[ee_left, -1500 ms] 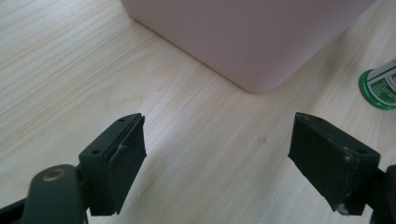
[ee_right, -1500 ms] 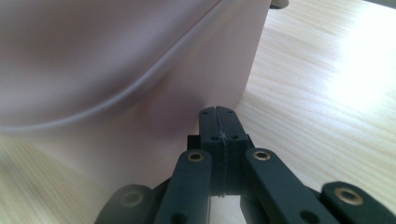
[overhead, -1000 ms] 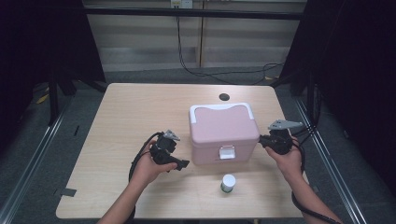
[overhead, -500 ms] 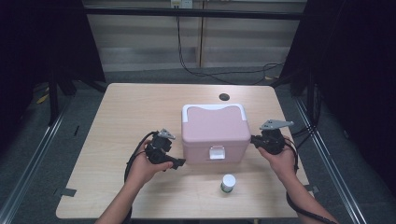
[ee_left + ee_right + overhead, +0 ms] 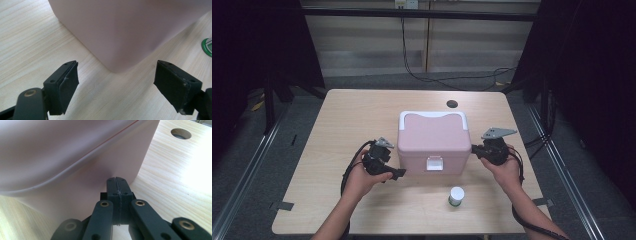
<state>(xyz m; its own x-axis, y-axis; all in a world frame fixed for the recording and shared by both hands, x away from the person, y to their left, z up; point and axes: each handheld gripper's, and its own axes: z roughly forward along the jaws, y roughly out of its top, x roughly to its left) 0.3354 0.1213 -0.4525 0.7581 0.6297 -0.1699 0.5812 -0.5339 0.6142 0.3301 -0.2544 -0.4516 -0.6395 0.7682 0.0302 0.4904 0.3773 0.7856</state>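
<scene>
Pink box (image 5: 433,142) sits mid-bench (image 5: 352,115), latch facing the person. Left claw (image 5: 115,87) wide open at the box's near-left corner. Right claw (image 5: 117,187) pinched shut, empty, tips against the box's right wall. Push level and low so the box slides without tipping; mind the small jar (image 5: 456,195) in front of the box.

- Pale light-wood table (image 5: 362,115): matt, fine straight grain.
- Pink box-shaped cooler (image 5: 432,142): smooth plastic, satin sheen.
- Black gripper pads (image 5: 68,83): matt, probably rubber, scuffed edges.
</scene>
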